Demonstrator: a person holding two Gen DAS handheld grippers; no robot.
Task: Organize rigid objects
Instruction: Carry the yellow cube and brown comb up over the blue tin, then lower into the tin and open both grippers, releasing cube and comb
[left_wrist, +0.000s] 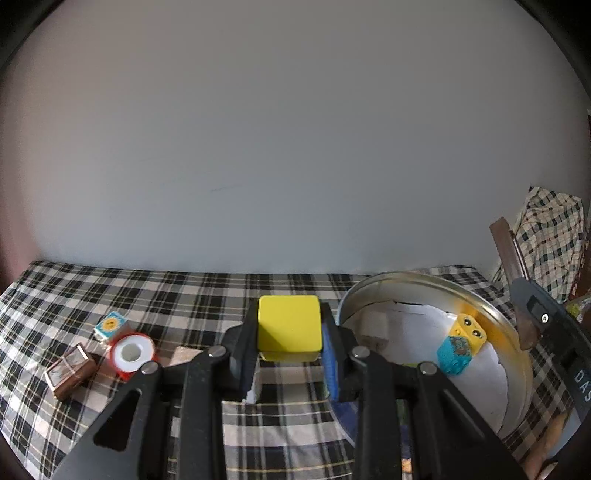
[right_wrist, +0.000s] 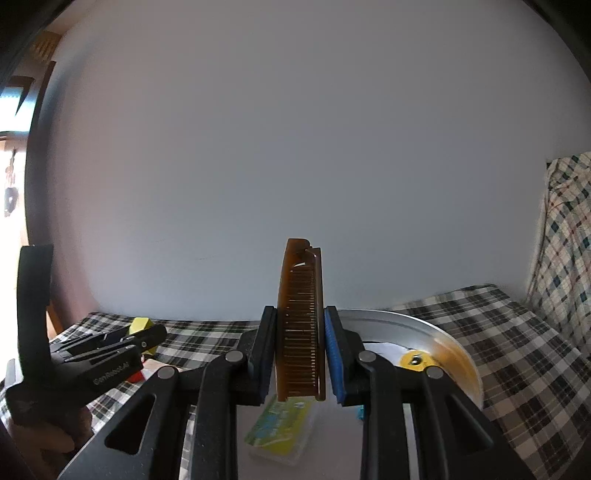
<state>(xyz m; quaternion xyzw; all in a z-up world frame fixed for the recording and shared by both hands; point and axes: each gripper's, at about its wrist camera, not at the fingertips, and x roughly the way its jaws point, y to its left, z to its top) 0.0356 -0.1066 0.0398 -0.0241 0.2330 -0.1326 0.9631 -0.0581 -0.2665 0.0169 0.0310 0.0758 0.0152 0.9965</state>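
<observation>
Left hand-held gripper (left_wrist: 290, 332) clamps yellow cube (left_wrist: 289, 325); right hand-held gripper (right_wrist: 300, 354) holds comb (right_wrist: 301, 325) upright.

Metal bowl (right_wrist: 424, 328) rim motion-blurred, its near half hidden by right gripper (right_wrist: 300, 354); green-yellow packet (right_wrist: 280, 428) print unreadable (too blurred).

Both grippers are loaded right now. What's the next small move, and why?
Probably carry the left gripper to its right, over the rim of the metal tray, and let the yellow cube go there. The cube is clamped just beside the tray, which already holds a yellow and a blue block. The right gripper, shut on the brown comb, could follow.
</observation>
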